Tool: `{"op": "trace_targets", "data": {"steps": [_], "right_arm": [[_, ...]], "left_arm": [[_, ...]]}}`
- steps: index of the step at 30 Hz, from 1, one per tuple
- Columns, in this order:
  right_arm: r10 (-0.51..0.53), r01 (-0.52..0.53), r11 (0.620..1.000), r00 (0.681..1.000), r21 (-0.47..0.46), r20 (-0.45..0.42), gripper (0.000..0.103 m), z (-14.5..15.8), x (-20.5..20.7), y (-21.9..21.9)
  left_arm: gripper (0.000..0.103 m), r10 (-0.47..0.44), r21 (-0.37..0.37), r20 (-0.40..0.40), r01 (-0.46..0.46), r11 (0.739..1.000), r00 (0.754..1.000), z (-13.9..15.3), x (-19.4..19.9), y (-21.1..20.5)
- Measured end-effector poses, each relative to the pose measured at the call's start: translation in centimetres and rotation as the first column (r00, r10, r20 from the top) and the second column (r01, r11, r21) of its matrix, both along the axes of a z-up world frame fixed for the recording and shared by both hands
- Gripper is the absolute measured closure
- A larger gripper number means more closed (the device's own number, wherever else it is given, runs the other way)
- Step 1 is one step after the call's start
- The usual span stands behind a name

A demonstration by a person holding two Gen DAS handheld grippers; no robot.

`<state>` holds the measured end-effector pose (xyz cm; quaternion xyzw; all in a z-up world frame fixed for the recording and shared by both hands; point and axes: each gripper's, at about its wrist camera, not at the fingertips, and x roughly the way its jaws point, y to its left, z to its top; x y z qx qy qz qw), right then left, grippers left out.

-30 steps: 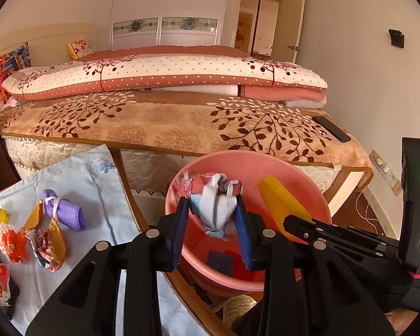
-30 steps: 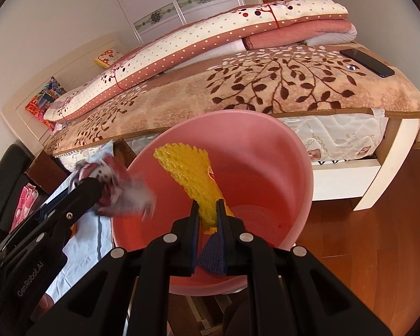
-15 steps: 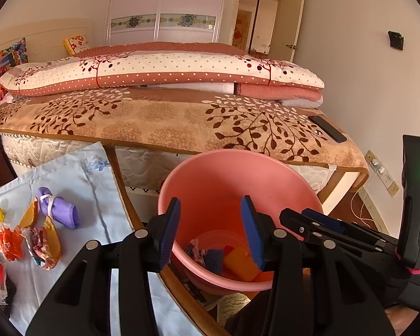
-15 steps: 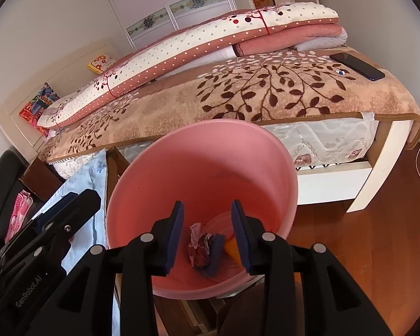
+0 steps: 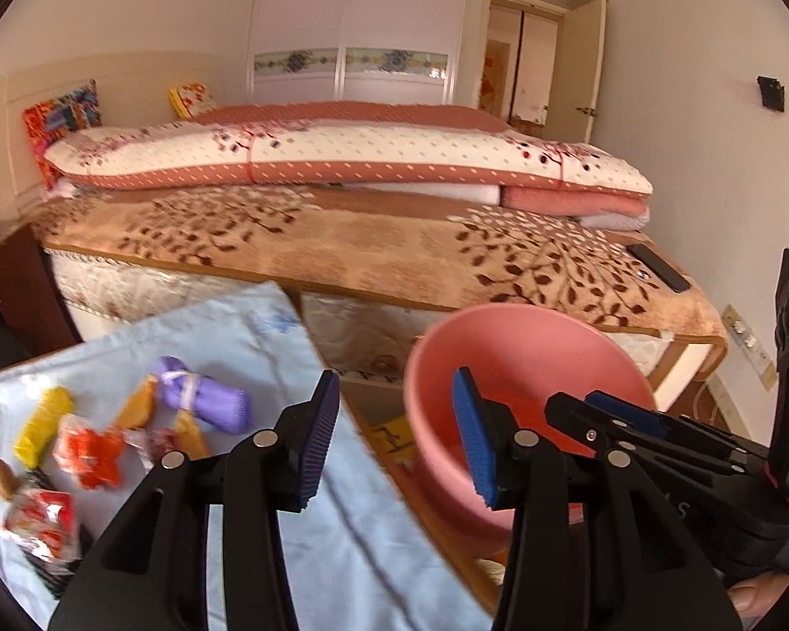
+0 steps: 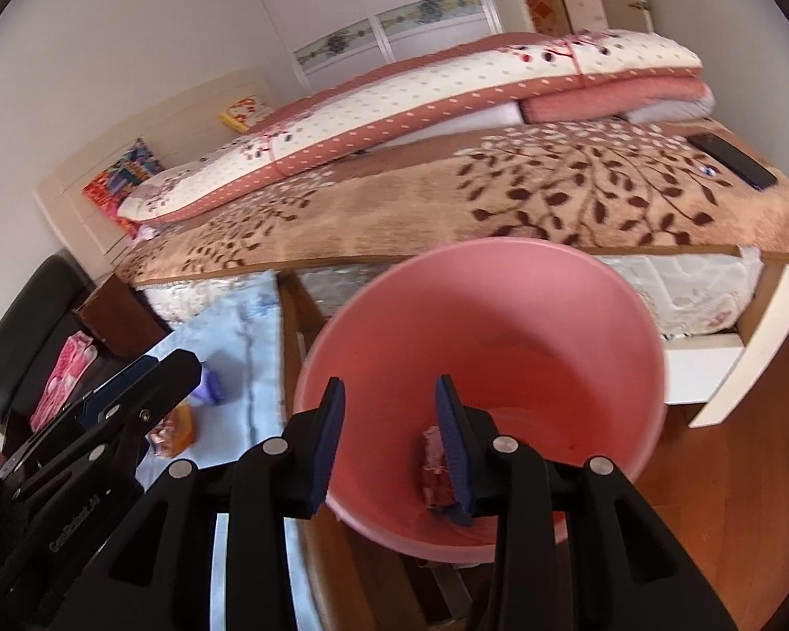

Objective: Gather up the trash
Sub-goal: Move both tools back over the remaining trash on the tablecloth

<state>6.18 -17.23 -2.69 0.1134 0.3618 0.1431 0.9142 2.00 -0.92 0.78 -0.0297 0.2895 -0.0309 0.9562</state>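
Observation:
A pink plastic bucket (image 5: 526, 347) stands beside the table, also in the right wrist view (image 6: 499, 326), with crumpled trash (image 6: 434, 465) at its bottom. My left gripper (image 5: 394, 436) is open and empty, over the gap between the table's edge and the bucket. My right gripper (image 6: 389, 436) is open and empty above the bucket's left rim; it also shows in the left wrist view (image 5: 605, 415). Several snack wrappers (image 5: 87, 449) and a purple rolled cloth (image 5: 205, 399) lie on the light blue tablecloth (image 5: 247, 336) at the left.
A bed (image 5: 394, 252) with a brown leaf-patterned blanket stands behind the bucket, a black phone (image 5: 660, 268) on its right corner. A black chair (image 6: 31, 326) is at the far left. Wooden floor (image 6: 736, 473) lies to the right.
Both grippers opened and dropped their trash, a crumpled wrapper and a yellow piece, into the bucket. Both then swung left toward the table.

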Motion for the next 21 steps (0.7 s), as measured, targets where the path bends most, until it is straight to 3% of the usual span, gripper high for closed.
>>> {"op": "trace_targets", "data": {"steps": [8, 16, 17, 20, 21], "right_arm": [[0.093, -0.093, 0.996, 0.995, -0.003, 0.04, 0.068, 1.0, -1.0, 3.9], [0.169, -0.169, 0.986, 0.985, -0.002, 0.028, 0.068, 0.7, -1.4, 7.1], [0.181, -0.181, 0.983, 0.983, -0.004, 0.028, 0.067, 0.7, -1.4, 7.6], [0.205, -0.205, 0.979, 0.978, -0.011, 0.04, 0.049, 0.7, -1.7, 8.7], [0.214, -0.214, 0.977, 0.976, -0.013, 0.049, 0.049, 0.7, -1.8, 9.2]], "left_arm": [[0.058, 0.082, 0.047, 0.023, -0.083, 0.995, 0.996, 0.4, -1.1, 3.8], [0.058, 0.183, 0.042, -0.031, -0.182, 0.982, 0.983, -0.7, -1.4, 9.3], [0.058, 0.196, 0.042, -0.037, -0.195, 0.98, 0.98, -0.9, -1.5, 10.1], [0.058, 0.229, 0.042, -0.052, -0.227, 0.973, 0.972, -1.5, -1.7, 12.4], [0.058, 0.24, 0.044, -0.057, -0.237, 0.97, 0.969, -1.8, -1.7, 13.2]]}}
